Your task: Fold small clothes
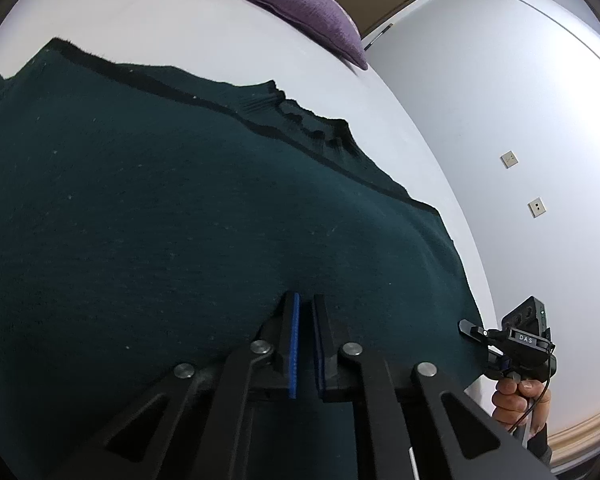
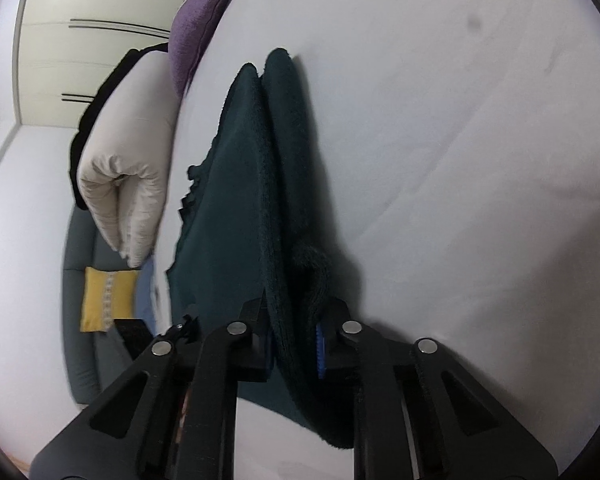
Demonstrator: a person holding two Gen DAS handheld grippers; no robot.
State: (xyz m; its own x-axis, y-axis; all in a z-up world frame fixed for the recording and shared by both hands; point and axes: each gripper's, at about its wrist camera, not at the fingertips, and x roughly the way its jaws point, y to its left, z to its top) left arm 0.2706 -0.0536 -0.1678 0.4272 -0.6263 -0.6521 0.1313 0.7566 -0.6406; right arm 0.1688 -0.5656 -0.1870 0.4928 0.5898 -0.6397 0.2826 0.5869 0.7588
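A dark teal knitted garment (image 1: 180, 208) lies spread on the white bed sheet (image 1: 180, 28). My left gripper (image 1: 306, 300) hovers just over its near part, its blue-padded jaws nearly closed with a narrow gap and nothing visible between them. My right gripper (image 2: 296, 312) is shut on a folded edge of the same garment (image 2: 252, 184), with cloth bunched between its pads. The right gripper also shows in the left wrist view (image 1: 470, 328) at the garment's right edge, held by a hand.
A purple cushion (image 1: 312, 12) and a cream pillow (image 2: 128, 152) lie at the head of the bed. A white wall (image 1: 500, 100) with two sockets runs along the bed's right side. A grey sofa with a yellow cushion (image 2: 106, 300) stands beyond the bed.
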